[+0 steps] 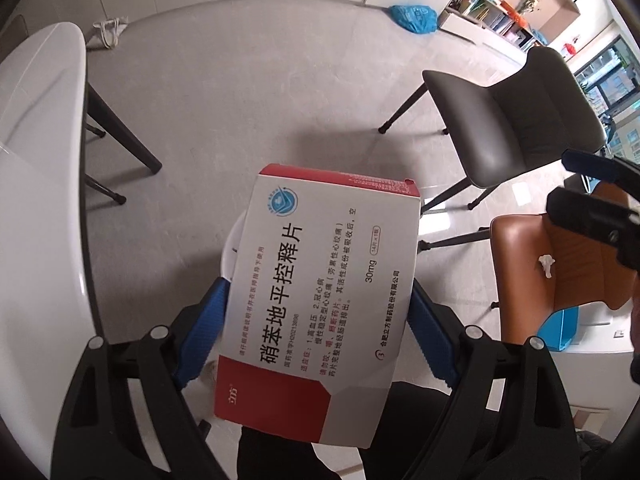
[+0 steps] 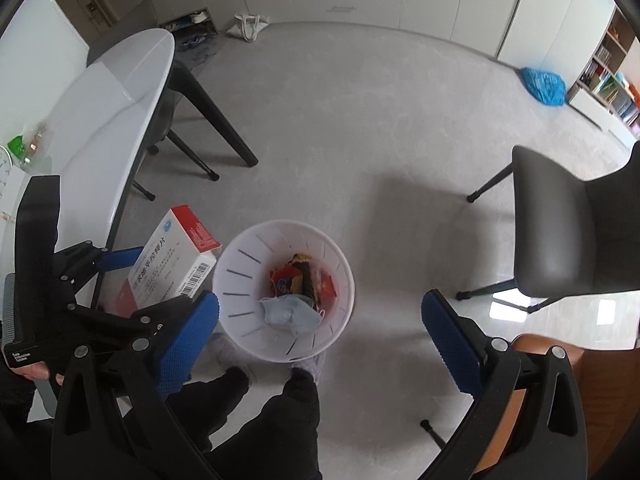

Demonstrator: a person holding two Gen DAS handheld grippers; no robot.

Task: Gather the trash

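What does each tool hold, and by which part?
The left tool grips the medicine box by its two long side edges. The right tool is open and holds nothing.

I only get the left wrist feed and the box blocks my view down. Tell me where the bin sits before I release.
Observer: The white bin stands on the floor, right of the medicine box in the right wrist view; the box isn't over its opening.
Operator: Report what's inside.
Observer: A blue face mask lies against colourful wrappers; there's room.
Operator: Check the right gripper.
Observer: The right gripper is open, holding nothing, above the bin.
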